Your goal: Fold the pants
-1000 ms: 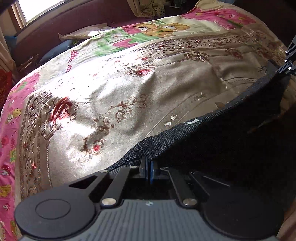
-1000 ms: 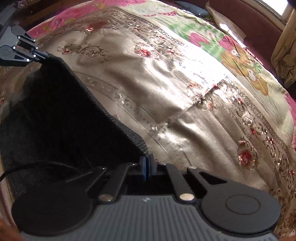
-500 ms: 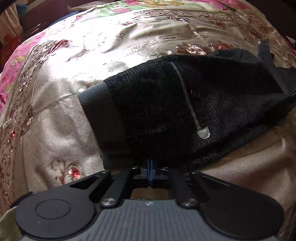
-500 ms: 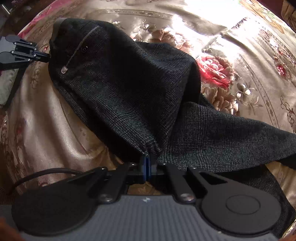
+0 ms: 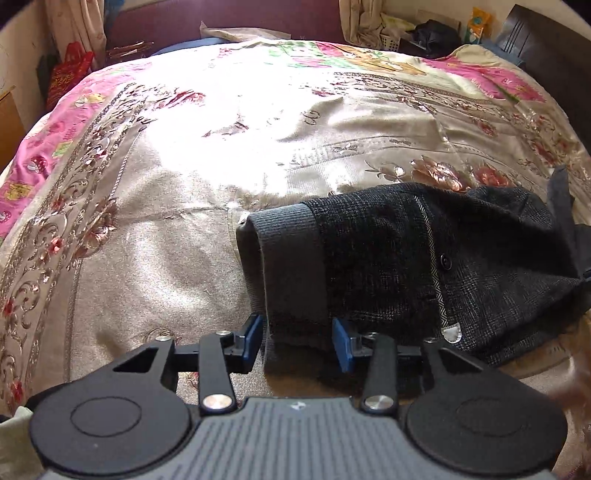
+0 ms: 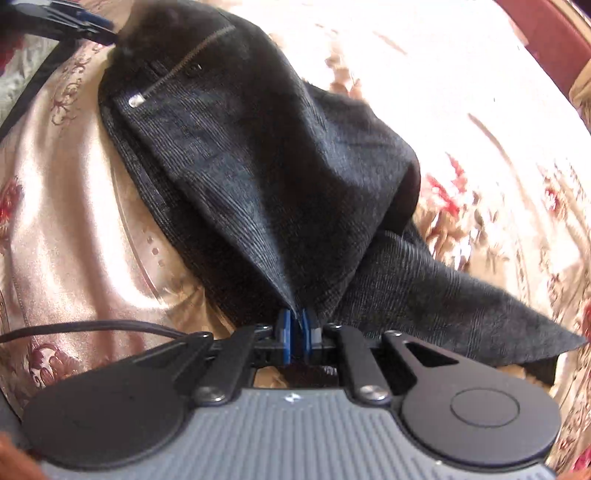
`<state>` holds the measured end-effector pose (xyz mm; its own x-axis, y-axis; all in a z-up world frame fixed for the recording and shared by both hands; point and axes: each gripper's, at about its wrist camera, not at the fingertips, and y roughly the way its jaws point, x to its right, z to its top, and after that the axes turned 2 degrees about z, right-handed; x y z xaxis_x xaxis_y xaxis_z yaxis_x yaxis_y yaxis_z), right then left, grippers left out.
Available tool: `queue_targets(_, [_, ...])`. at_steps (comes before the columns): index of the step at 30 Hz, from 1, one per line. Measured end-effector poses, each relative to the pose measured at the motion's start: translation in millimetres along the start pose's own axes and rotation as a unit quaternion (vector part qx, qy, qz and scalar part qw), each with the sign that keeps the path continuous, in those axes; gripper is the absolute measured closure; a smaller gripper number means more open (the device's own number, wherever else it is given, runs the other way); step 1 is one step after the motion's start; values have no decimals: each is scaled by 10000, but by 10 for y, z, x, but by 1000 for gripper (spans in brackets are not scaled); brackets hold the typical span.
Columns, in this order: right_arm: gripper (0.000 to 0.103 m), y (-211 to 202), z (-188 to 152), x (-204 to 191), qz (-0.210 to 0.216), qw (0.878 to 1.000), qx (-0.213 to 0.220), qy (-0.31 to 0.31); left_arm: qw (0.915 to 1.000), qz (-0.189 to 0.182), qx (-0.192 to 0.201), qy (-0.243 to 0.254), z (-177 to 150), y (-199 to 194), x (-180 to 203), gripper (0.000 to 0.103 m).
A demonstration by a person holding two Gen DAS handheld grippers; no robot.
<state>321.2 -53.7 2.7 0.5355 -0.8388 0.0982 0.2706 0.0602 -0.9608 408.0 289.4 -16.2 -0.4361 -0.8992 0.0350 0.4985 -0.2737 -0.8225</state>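
Note:
Dark grey checked pants (image 5: 424, 266) lie bunched on the bed, with a grey ribbed waistband (image 5: 288, 258) and a buttoned pocket flap. My left gripper (image 5: 299, 341) is open, its blue pads on either side of the waistband's near edge. In the right wrist view the pants (image 6: 258, 166) rise from the bed in a taut fold, and my right gripper (image 6: 294, 328) is shut on the fabric's edge. The left gripper (image 6: 74, 22) shows at that view's top left, by the waistband.
A beige satin bedspread (image 5: 166, 221) with red floral and pink borders covers the bed. A red bag (image 5: 68, 81) and a laundry basket (image 5: 388, 40) stand beyond the far edge. A black cable (image 6: 92, 326) trails by the right gripper.
The pants were carried up and over, then laid down on the bed. My left gripper has opened and let go of the waistband. My right gripper stays shut on the fabric.

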Motion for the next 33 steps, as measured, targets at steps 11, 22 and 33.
queue_targets(11, [63,507,1114,-1196,415,9802,1588,-1105,9995,-183,-109,232,-56,142,-53,68])
queue_targets(22, [101,502,1335,-1320,401,9833,1531,-900,9984,-522,205,31,-131,-227,-230,77])
queue_targets(33, [102,579,1264,-1410,625,9871,1376,-528,9998,110,128,-130,-336,-262,-306,86])
